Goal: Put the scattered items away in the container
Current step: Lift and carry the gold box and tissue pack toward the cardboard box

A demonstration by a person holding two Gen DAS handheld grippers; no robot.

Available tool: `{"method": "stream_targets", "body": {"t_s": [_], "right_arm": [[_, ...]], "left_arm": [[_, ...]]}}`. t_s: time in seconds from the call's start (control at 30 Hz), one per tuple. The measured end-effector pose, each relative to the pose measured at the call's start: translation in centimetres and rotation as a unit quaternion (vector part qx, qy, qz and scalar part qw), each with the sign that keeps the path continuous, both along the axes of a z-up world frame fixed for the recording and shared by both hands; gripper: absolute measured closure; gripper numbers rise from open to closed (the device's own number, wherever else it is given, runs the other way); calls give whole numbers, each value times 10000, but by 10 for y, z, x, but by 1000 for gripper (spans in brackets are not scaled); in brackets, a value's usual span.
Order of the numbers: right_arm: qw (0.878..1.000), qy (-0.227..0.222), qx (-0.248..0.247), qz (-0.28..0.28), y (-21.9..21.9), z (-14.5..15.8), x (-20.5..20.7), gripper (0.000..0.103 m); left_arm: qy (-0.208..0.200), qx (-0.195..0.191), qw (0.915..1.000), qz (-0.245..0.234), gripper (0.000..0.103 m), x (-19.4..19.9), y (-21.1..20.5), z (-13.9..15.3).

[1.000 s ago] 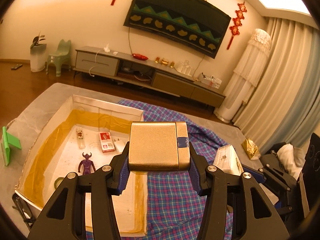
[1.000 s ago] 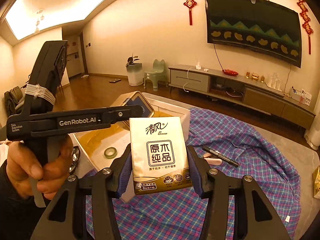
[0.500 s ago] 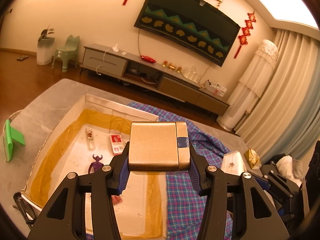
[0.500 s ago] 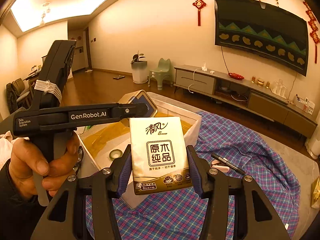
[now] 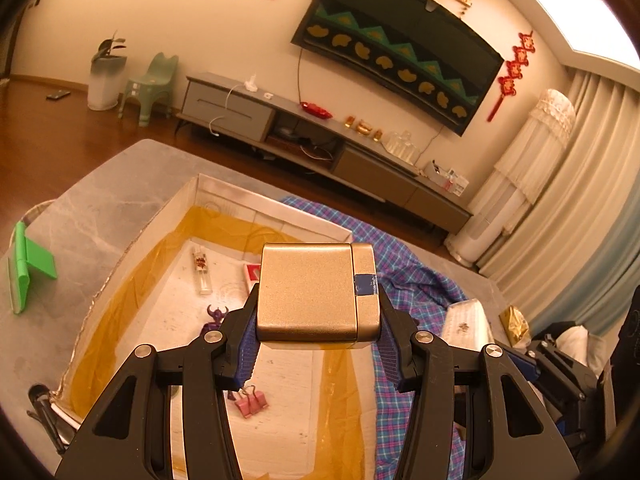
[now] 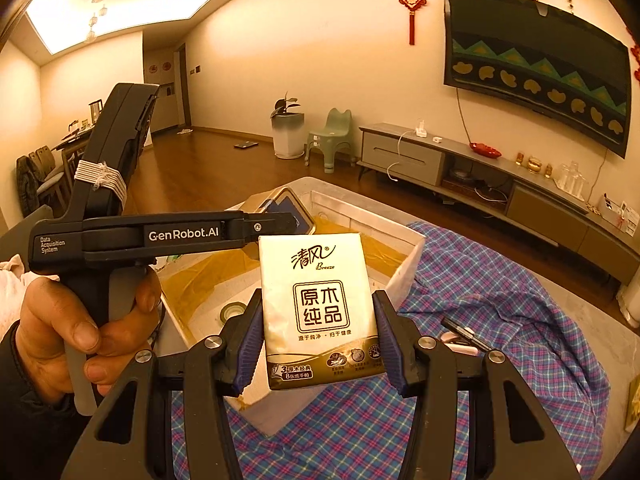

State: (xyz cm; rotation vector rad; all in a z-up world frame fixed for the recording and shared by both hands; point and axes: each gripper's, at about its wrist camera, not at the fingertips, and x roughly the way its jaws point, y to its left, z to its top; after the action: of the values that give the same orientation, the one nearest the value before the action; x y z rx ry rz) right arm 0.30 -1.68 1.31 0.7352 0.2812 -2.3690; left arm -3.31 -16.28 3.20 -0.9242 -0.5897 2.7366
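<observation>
White foam box (image 5: pixel 280 210), the container, sits open-topped on a grey marble-look table (image 5: pixel 100 196) w/ yellowish film lining its inner walls; in the left wrist view it fills the lower left, from abt 7 to 12 o'clock of the left gripper (image 5: pixel 318 336). Left gripper's fingers are clamped on a gold metallic case (image 5: pixel 308 292) w/ a small blue tab on its right edge, held up over the box's right half. Inside box: a clear lighter (image 5: pixel 202 272) at 10 o'clock of the case, a red-and-white card pack (image 5: pixel 251 271) just left of the case & partly hidden behind it, a purple horned figurine (image 5: pixel 216 316) at 8 o'clock, pink binder clips (image 5: pixel 250 400) low down betw. the gripper arms. Green phone stand (image 5: pixel 28 264) lies on the table well apart, far left at 9 o'clock. Blue plaid cloth (image 5: pixel 416 280) covers the table right of the box. In the right wrist view the right gripper (image 6: pixel 318 344) has its pads pressed on both sides of a gold tissue pack (image 6: pixel 320 308), upright, printed face to the camera, held over the box's near corner (image 6: pixel 404 276). A tape roll (image 6: pixel 232 312) lies in the box at 9 o'clock of the pack. A hand (image 6: pixel 76 332) grips the other gripper's handle at lower left, 8 o'clock. A black pen (image 6: pixel 464 332) & a pinkish item under it rest on the plaid cloth at 3 o'clock.
</observation>
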Motion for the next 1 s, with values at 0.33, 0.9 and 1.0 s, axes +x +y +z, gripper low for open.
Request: {"method": "stream_targets", "body": {"t_s": [0.33,0.9,1.0], "right_arm": [[9998,-92,42,176,-22,-4,-19,50],[9990,-256,157,332,-40,-7,-42,50],[9987,-303,210,358,-43,-10,-48,50]], "left_arm": [[-80,115,9997,175,51,-9,-16,-2],[-358,313,9980,423,51,-27,-36,-9],[-408,409,9971,504,51,-32,-44,-10]]}}
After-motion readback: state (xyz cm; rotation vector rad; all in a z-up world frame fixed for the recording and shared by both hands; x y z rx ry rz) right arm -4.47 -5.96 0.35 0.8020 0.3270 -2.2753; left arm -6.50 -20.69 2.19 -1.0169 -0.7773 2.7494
